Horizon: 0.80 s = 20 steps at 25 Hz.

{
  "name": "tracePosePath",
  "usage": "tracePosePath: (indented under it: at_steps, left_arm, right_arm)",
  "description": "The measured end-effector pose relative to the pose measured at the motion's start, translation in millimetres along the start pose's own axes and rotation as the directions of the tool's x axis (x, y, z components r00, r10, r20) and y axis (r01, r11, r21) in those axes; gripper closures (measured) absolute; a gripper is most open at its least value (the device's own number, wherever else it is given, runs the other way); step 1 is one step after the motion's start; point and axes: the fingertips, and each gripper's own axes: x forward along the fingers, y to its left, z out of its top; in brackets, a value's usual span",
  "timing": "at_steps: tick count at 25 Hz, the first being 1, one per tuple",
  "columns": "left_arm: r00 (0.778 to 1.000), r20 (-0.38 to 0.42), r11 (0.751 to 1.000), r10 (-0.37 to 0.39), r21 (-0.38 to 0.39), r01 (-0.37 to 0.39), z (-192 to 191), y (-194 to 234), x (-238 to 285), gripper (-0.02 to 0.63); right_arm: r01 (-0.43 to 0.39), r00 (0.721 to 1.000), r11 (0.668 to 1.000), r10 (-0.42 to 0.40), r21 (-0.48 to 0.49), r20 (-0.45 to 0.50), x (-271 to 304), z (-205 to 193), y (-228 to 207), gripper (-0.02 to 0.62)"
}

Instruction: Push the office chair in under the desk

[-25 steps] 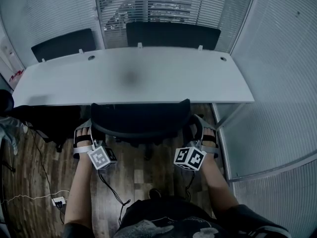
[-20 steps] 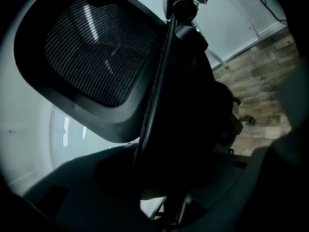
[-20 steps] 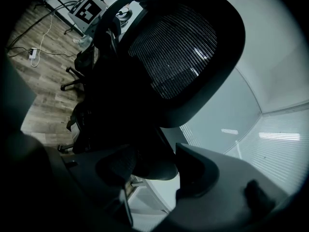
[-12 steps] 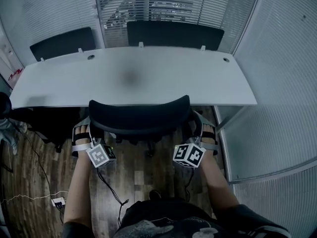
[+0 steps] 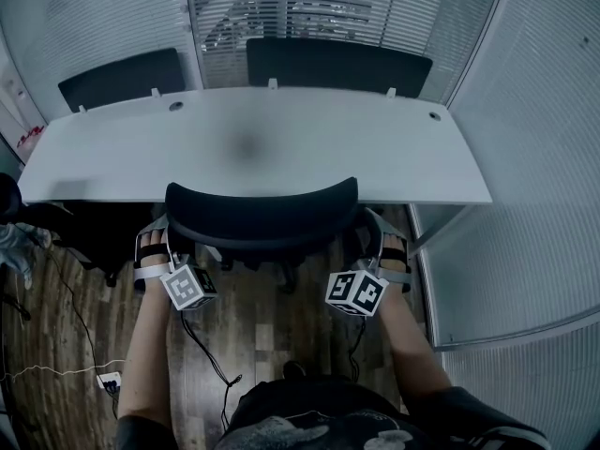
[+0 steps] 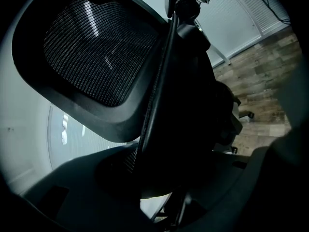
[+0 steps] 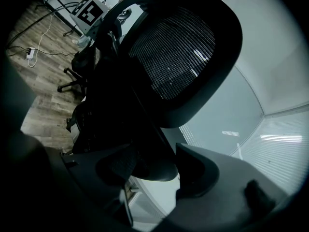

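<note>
Centre frame, left hand-held gripper (image 5: pixel 157 238) and right hand-held gripper (image 5: pixel 377 232) clamp the office chair (image 5: pixel 262 216) by its stiff backrest rim; it probably rolls easily.

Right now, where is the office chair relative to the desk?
In the head view, the chair sits centred at the near edge of the desk, with the left gripper and right gripper on its backrest's sides.

The black office chair (image 5: pixel 262 218) stands upright facing the desk (image 5: pixel 253 148), its curved mesh backrest just at the desk's near edge and its seat beneath the top. The desk is long, white and flat-topped.
</note>
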Motion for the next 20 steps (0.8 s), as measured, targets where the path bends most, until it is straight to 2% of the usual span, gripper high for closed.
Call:
tracePosePath:
  at_steps: [8,14,20]
  left_arm:
    - [1.0,0.003,1.0,0.001,-0.012,-0.001,-0.9,2.5,-4.2,0.38]
    - [0.998,-0.011,0.993,-0.06,-0.102,0.058,-1.4,-2.9,-7.1,0.38]
    - [0.999,-0.016,0.988,-0.045,-0.149,0.042,-2.3,1.6,-22.2,0.369]
  right_arm:
    - [0.011,1.0,1.0,-0.011,-0.011,-0.014,1.3,3.7,1.2,0.351]
    - [0.011,1.0,1.0,-0.012,-0.025,-0.016,0.1,3.2,2.8,0.351]
    - [0.005,0.999,1.0,-0.004,0.016,-0.046,-23.5,-3.8,8.0,0.351]
